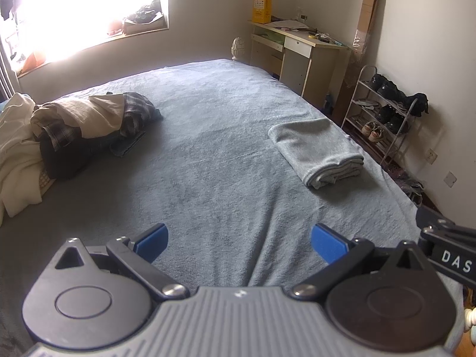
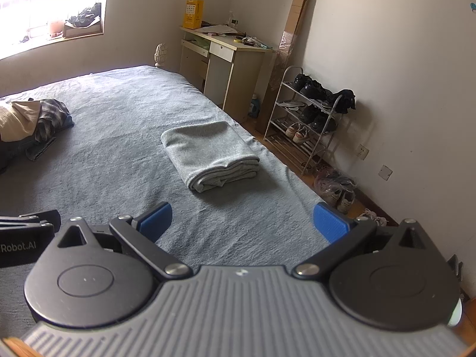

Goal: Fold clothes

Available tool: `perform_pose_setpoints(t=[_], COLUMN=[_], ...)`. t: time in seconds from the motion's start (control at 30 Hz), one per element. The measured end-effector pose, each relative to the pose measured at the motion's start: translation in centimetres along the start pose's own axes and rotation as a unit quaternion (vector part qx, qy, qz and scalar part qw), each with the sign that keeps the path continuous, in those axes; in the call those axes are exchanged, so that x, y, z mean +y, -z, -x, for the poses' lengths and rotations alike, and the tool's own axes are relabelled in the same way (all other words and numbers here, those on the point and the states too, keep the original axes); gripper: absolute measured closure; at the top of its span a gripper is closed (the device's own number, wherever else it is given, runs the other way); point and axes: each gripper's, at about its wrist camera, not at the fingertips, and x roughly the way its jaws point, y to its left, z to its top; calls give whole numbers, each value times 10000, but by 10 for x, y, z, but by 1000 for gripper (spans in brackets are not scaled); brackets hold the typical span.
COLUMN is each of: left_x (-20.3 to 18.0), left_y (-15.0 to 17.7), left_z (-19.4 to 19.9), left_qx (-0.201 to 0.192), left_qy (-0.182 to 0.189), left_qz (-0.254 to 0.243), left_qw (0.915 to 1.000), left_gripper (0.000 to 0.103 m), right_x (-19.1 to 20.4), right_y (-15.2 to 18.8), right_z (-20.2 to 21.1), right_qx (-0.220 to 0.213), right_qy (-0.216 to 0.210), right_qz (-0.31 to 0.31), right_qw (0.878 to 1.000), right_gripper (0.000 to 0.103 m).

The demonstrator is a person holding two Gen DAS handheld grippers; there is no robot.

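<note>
both hand-held grippers released, holding nothing: my left hand-held gripper (image 1: 239, 242) and right hand-held gripper (image 2: 242, 223) hover above the bed (image 1: 208, 136). folded grey garment (image 2: 209, 154) lies ahead; unfolded clothes pile (image 1: 74, 125) far left.

Bright window (image 1: 74, 6), desk (image 1: 297, 50) and shoe rack (image 1: 383, 113) (white walls).

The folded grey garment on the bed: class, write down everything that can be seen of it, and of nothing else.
The folded grey garment is a soft, light grey knit-looking cloth, folded into a neat oblong of several layers, whose stacked edges show at its near end. It lies flat on the blue-grey bedspread, toward the bed's right side, near the shoe rack. Only the bedspread touches it; both grippers are open and clear of it. What sort of garment it is cannot be told.
</note>
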Motion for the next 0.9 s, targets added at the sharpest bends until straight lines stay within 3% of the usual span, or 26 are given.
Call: perform_pose_setpoints(t=[0.9], left_x=[-2], left_y=[3], left_z=[-6], left_qx=[92], left_qy=[-15], left_qz=[1], left_qw=[10000], left_gripper=[0], right_x=[2], right_y=[5], right_z=[-2], right_qx=[65], right_qy=[-32], right_qz=[-2], right_qw=[10000], right_gripper=[1])
